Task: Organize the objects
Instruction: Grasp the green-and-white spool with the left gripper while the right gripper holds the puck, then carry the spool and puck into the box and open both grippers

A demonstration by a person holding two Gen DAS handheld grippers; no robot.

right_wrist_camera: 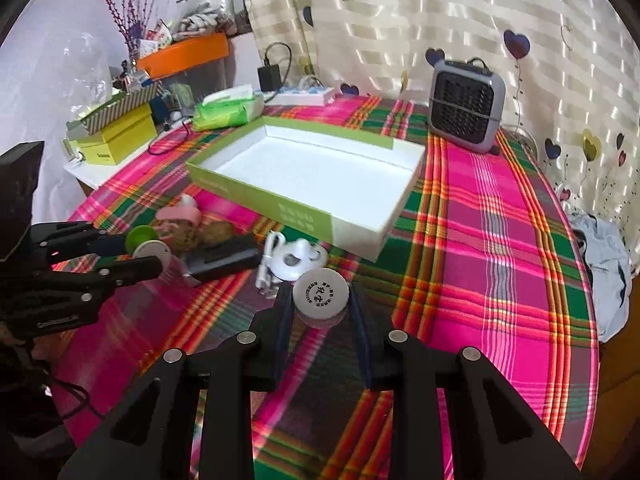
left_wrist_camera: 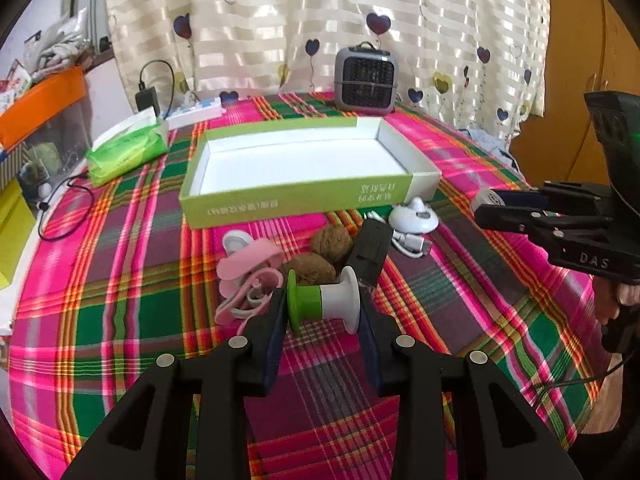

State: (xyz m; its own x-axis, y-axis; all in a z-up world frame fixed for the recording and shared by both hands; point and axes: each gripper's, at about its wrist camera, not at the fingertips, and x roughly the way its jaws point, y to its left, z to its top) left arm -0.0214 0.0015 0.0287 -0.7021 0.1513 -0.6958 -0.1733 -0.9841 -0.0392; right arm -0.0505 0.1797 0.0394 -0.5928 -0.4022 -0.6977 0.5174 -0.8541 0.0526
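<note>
The box (left_wrist_camera: 308,164) is empty. The left gripper (left_wrist_camera: 323,306) jaws squeeze the spool (left_wrist_camera: 324,300); the right gripper (right_wrist_camera: 320,300) jaws squeeze a white jar (right_wrist_camera: 320,294). Walnuts (left_wrist_camera: 320,258) wait mid-counter.

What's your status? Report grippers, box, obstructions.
Left gripper shut on green-and-white spool. Right gripper shut on white bottle. Green box open, nothing inside. Path to box clear.

raised letters "das" read on the body of the right hand-held gripper (left_wrist_camera: 486,204). the green box (left_wrist_camera: 296,200) side carries white printed characters, upside down, not legible. the white bottle cap (right_wrist_camera: 320,295) bears a circular stamp, unreadable.
</note>
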